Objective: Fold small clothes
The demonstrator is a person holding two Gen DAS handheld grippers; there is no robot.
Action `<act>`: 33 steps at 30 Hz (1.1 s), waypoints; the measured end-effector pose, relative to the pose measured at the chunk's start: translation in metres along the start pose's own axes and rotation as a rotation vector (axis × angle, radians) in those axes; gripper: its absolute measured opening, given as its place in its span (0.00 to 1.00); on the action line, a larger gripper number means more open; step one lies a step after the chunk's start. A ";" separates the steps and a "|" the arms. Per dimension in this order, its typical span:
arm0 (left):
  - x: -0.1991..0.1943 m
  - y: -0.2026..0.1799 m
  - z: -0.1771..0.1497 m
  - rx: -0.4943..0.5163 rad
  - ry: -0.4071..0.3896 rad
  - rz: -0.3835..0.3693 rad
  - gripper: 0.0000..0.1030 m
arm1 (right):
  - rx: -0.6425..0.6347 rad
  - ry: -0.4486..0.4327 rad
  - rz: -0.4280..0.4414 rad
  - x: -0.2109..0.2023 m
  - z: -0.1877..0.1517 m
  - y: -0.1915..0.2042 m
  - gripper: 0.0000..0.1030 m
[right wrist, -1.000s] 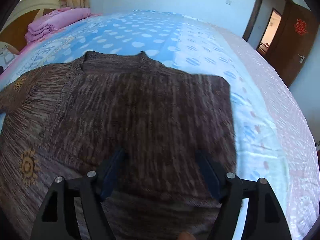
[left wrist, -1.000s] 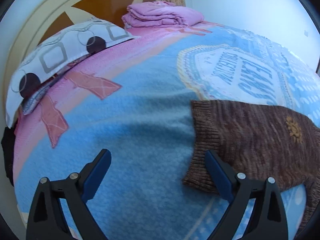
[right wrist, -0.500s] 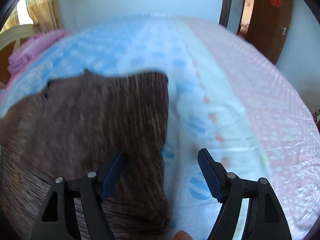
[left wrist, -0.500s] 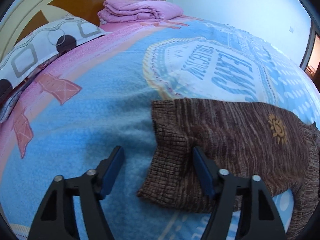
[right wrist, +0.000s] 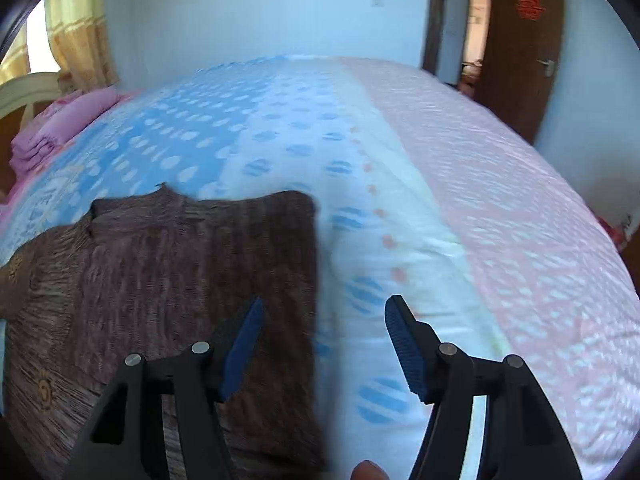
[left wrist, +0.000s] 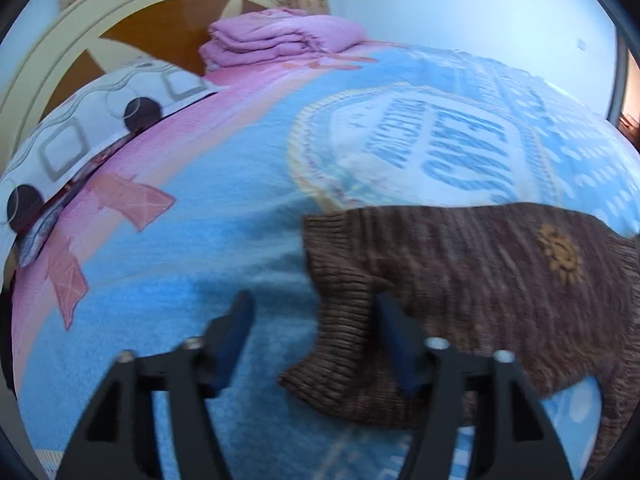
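A wide bed with a blue-and-pink printed bedspread [right wrist: 460, 184] fills the frame; pale blue walls [right wrist: 260, 8] behind, a brown wooden door [right wrist: 524, 48] upper right, sunlit yellow curtains [right wrist: 76, 36] upper left.

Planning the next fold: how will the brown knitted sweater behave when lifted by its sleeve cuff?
The brown sweater will likely drape limply, since its sleeve cuff already buckles. The thick ribbed knit probably grips well. It may drag on the fuzzy blanket.

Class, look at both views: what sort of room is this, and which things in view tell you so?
Most likely a home bedroom. A bed with a curved headboard, a patterned pillow and a folded pink quilt fills both views, and a wooden door stands beyond it.
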State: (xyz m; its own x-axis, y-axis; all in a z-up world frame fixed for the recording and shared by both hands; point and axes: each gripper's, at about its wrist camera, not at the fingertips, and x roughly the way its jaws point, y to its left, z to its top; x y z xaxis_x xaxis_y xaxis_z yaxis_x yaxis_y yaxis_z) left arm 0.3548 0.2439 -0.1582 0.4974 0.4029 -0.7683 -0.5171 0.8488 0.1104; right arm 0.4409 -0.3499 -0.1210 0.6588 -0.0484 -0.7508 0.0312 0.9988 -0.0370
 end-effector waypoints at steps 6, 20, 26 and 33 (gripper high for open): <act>0.008 -0.001 0.002 -0.005 0.029 -0.030 0.65 | 0.008 0.061 -0.108 0.032 0.000 -0.018 0.64; -0.003 -0.009 -0.001 0.064 0.019 -0.197 0.11 | 0.195 -0.012 -0.022 0.005 -0.038 -0.064 0.71; -0.009 0.016 0.011 -0.052 0.041 -0.294 0.10 | 0.239 -0.040 0.032 0.004 -0.040 -0.069 0.72; -0.040 0.016 0.023 -0.033 -0.009 -0.322 0.09 | 0.241 -0.049 0.040 0.003 -0.041 -0.069 0.73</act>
State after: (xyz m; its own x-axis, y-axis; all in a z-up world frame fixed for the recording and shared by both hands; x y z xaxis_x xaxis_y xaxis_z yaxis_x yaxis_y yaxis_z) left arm 0.3426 0.2491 -0.1111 0.6454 0.1183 -0.7546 -0.3540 0.9217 -0.1583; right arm 0.4094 -0.4188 -0.1476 0.6988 -0.0148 -0.7151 0.1787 0.9717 0.1545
